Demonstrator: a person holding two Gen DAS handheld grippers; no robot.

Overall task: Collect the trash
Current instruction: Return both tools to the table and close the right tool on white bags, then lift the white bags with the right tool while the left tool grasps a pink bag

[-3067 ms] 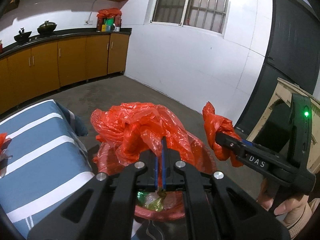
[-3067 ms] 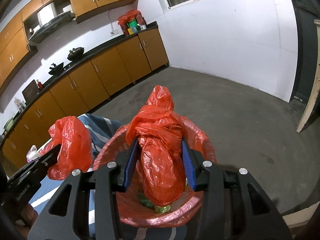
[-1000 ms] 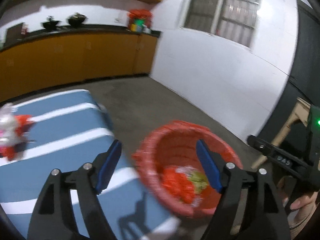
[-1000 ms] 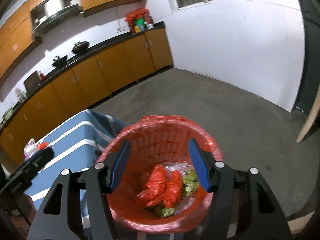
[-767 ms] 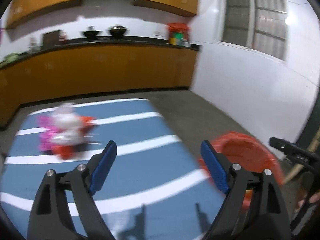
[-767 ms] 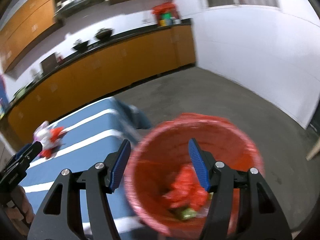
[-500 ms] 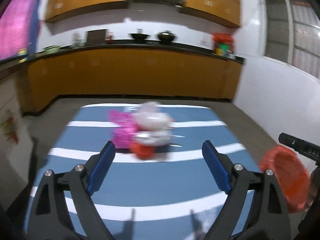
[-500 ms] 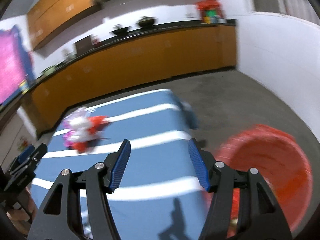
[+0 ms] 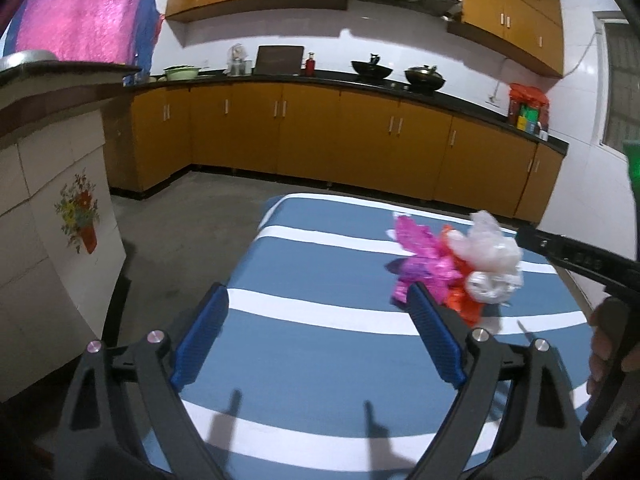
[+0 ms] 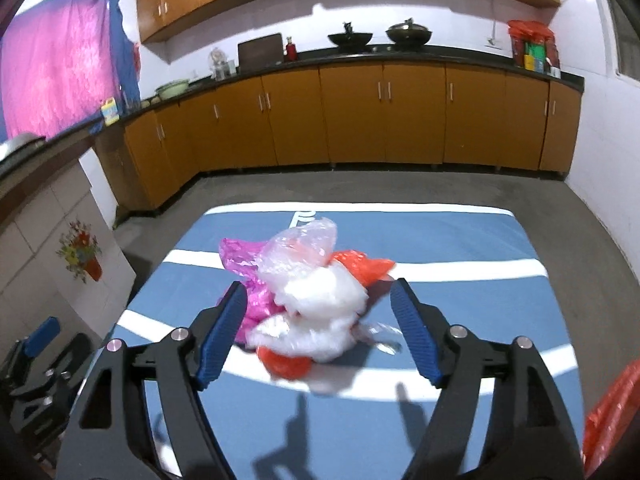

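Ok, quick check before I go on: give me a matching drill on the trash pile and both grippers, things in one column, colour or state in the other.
Things:
1. right gripper
2. left gripper
3. crumpled bag at the pile's left side
4. topmost crumpled bag

Colour or state:
A. clear, whitish plastic
B. jaws opening, trash pile just ahead between the fingertips, not gripped
C. magenta pink
D. open over bare striped cloth, pile off to its right

Pairs: 1-B, 2-D, 3-C, 4-A
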